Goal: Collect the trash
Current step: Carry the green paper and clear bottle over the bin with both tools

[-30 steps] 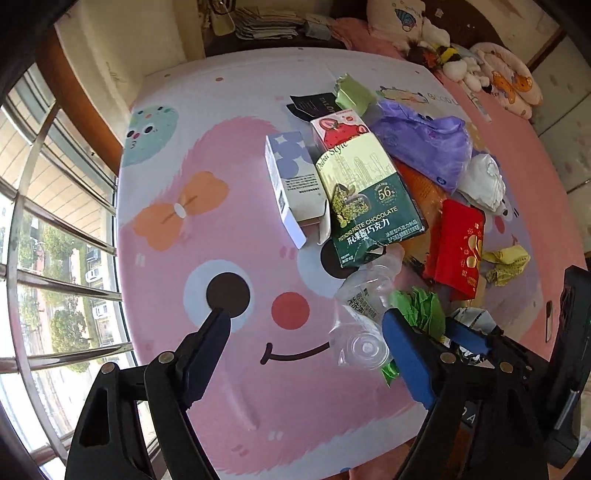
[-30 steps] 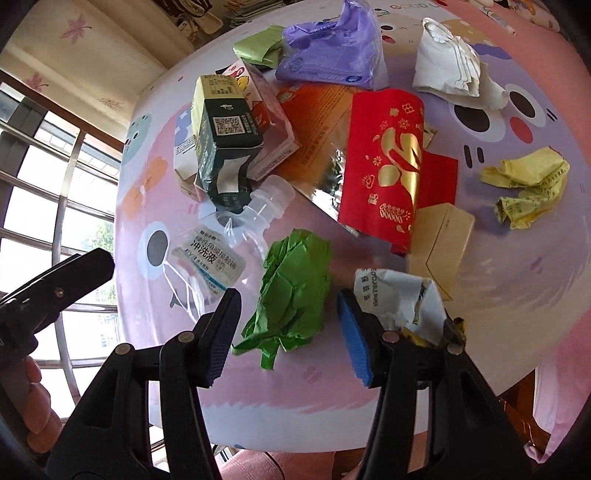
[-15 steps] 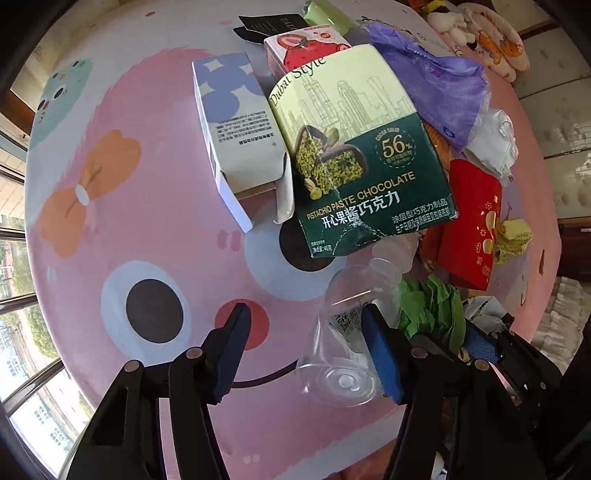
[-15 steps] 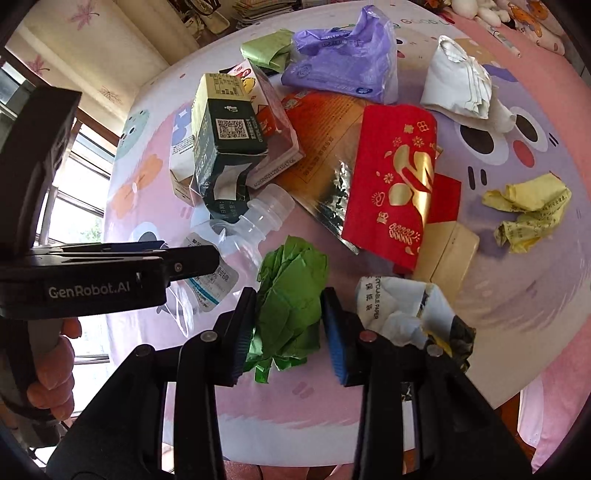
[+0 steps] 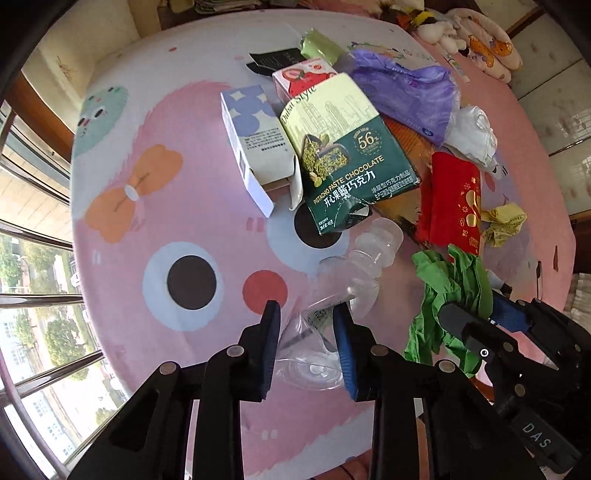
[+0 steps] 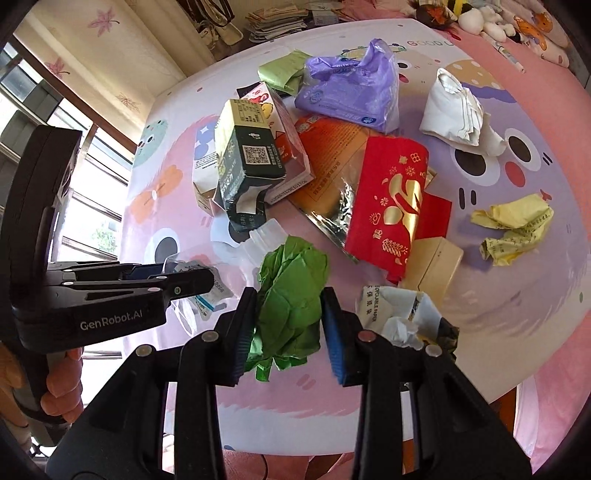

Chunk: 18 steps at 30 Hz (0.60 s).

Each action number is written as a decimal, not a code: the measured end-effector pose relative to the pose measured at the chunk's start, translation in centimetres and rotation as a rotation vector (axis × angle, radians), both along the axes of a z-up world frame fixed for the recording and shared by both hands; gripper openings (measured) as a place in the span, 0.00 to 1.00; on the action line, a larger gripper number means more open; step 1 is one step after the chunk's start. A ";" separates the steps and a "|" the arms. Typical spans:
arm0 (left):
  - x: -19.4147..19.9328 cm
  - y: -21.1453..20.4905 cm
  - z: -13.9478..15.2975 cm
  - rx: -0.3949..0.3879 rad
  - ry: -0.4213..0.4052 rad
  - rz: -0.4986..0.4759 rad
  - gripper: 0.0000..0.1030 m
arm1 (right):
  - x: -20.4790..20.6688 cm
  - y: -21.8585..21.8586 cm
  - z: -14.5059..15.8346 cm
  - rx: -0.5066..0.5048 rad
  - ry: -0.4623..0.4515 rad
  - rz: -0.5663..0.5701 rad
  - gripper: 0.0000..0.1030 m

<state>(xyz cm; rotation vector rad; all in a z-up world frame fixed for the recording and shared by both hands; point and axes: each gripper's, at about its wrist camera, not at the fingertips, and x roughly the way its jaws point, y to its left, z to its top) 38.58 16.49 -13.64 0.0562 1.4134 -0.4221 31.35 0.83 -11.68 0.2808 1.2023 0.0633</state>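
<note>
A crushed clear plastic bottle [image 5: 347, 280] lies on the pink cartoon tablecloth [image 5: 155, 206]. My left gripper [image 5: 306, 317] is shut on its lower half; it also shows in the right wrist view [image 6: 207, 280]. A crumpled green paper [image 6: 291, 288] lies near the front edge. My right gripper [image 6: 288, 302] is shut on it, and the paper also shows in the left wrist view [image 5: 450, 295]. More trash sits behind: a green chocolate box [image 5: 347, 162], a white and blue carton [image 5: 255, 144], a red envelope [image 6: 395, 199], a purple bag [image 6: 351, 88].
A crumpled yellow paper [image 6: 513, 229], a white paper bag [image 6: 458, 110], a torn paper cup [image 6: 402, 314] and a tan box [image 6: 436, 266] lie to the right. Window bars [image 5: 37, 295] stand left of the table. Plush toys [image 5: 476, 33] lie at the back.
Both grippers moved forward and closed: the left onto the clear bottle, the right onto the green paper.
</note>
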 end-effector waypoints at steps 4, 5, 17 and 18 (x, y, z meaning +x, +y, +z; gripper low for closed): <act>-2.6 1.3 3.1 0.045 -0.116 0.017 0.28 | -0.9 0.3 2.1 0.000 -0.028 0.047 0.31; -3.3 1.6 3.9 0.057 -0.148 0.022 0.28 | -1.2 0.4 2.7 0.000 -0.038 0.059 0.30; -12.5 5.0 13.0 0.045 -0.344 0.135 0.28 | -5.8 -0.1 10.7 -0.014 -0.201 0.239 0.30; -13.5 4.6 13.5 0.045 -0.355 0.143 0.28 | -6.5 -0.4 11.3 -0.010 -0.214 0.251 0.30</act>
